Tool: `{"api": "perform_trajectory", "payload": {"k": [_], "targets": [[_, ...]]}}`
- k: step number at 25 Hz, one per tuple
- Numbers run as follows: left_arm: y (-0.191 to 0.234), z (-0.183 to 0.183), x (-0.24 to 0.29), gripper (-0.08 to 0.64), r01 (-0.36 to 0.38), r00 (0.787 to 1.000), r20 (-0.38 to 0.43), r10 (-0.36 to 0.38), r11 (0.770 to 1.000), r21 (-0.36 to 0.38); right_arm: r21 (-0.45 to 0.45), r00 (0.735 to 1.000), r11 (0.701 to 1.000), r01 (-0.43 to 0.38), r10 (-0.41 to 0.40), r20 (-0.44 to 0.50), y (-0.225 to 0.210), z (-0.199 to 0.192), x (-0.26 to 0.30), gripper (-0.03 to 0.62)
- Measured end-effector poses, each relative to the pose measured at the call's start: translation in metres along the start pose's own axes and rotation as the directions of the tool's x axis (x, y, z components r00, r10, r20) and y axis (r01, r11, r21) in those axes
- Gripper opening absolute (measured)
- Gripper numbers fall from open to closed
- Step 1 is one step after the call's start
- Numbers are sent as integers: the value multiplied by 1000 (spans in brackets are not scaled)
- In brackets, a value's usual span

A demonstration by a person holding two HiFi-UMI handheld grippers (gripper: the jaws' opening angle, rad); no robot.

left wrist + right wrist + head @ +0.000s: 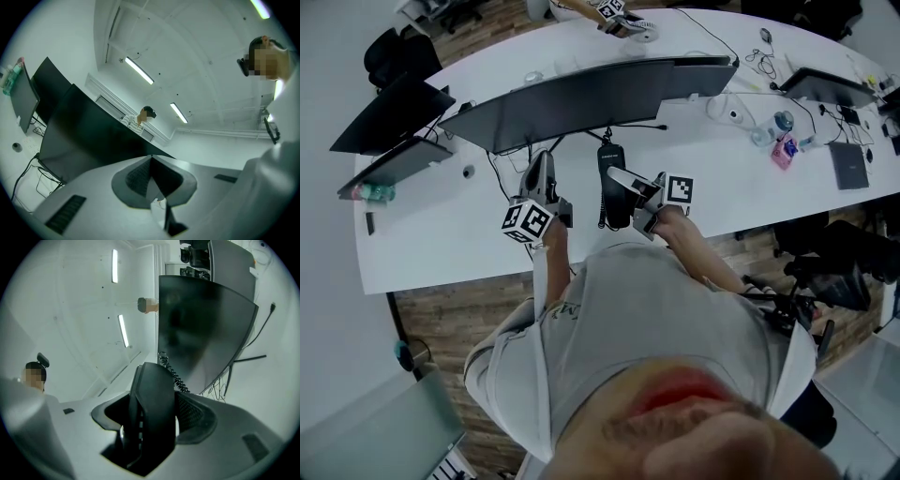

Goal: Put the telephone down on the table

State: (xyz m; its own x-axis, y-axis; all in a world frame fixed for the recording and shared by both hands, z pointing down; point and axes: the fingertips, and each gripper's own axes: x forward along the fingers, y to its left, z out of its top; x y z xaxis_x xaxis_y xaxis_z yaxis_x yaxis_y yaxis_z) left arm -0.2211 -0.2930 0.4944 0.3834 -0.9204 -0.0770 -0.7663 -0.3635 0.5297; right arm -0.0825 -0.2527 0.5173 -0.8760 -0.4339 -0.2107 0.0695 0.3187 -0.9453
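1. Nearest the head camera: grey shirt (pixel 628 309), with both arms reaching out over the white bench (pixel 441 234).
2. Right claw (pixel 625 195): clamped round the middle of the black telephone (pixel 152 394), held on end over the bench, just in front of the curved monitor (pixel 591 94). Contact between its low end and the bench: impossible to tell.
3. Left claw (pixel 151 164): closed on nothing, just beside the telephone on its left, pointing toward the monitor.
4. Coiled cord (pixel 174 373): leading off the far end of the telephone toward the monitor.
5. Likely troubles, as a judgement:
   - Cord pulled taut or caught on the loose cables (pixel 634 127) under the monitor, tugging the telephone askew on the way down.
   - Released while on end, likely to topple and clatter. Better laid flat first.
   - Smooth plastic held by a narrow waist, so liable to twist in the jaws if tilted fast.
   - Little room ahead, so a forward swing could knock the monitor's foot.
   - Left claw close by, so a bump is possible if the telephone is laid down leftward.
6. Counts:
   - Claws: two.
   - Telephone: one.
   - Cord: one.
   - Bench: one long curved top.
   - Monitors: four on the bench, as far as can be made out. One curved in the middle, two at the left end, one at the right.
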Motion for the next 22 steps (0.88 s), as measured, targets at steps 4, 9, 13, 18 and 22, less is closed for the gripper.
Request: {"api": "perform_trajectory", "payload": {"k": [4,9,13,18,22], "targets": [[3,14,-8,9,22,1000,11,-22,1000,-6,5,999,999,43,-43,-8,-23,-7,7,302],[4,15,-15,9,20,1000,-10,-20,1000,13,14,995,995,100,-99,-18,-58,-6,0,301],[23,28,-21,9,18,1000,-2,-18,1000,2,43,992,991,127,-126,-29,-73,-18,16,301],[15,29,-26,9,39,999,11,-39,999,13,37,989,989,143,-141,-50,-88,-27,15,301],[6,33,-27,9,67,997,26,-68,997,48,57,977,977,205,-201,-74,-112,-34,11,301]]}}
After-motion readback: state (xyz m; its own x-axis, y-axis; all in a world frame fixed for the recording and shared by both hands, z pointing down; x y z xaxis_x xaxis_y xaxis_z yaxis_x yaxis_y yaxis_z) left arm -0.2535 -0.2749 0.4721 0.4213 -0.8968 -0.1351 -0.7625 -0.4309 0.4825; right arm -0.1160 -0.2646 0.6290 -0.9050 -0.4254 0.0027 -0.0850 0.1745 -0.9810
